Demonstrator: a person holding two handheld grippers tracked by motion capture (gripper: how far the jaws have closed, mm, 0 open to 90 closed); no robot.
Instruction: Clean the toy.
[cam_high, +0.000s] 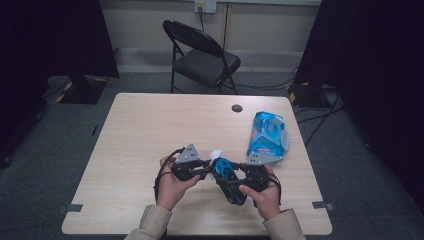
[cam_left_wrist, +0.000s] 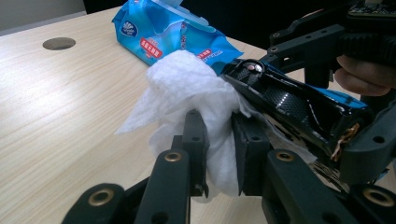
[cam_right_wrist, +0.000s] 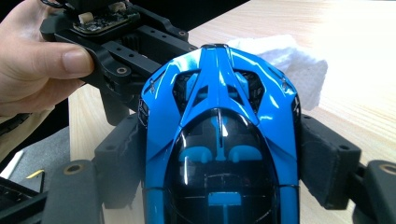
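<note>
The left gripper (cam_left_wrist: 219, 154) is squeezing a white wipe (cam_left_wrist: 191, 93). Its jaws are nearly shut, with the wipe bunched between them. The wipe is pressing against one end of a blue toy car (cam_left_wrist: 299, 105).

The right gripper (cam_right_wrist: 219, 163) is holding the car (cam_right_wrist: 219, 140) by its two sides. Its jaws are open just as wide as the car, and the pads are touching the blue body. The car is sitting between the two grippers, a little above the tabletop (cam_high: 150, 135), near the front edge. In the high view the car (cam_high: 225, 170) is small and partly hidden, so it is hard to say which end is being wiped.

A blue pack of wipes (cam_high: 267, 135) is lying on the tabletop, just behind the right gripper (cam_high: 240, 177). The person's hands are gripping both tools, and the left gripper (cam_high: 202, 167) is pointing toward the car.

The tabletop is pale wood with a small round hole (cam_high: 237, 108) near the back. A black folding chair (cam_high: 200, 55) is standing behind it on a grey floor.
</note>
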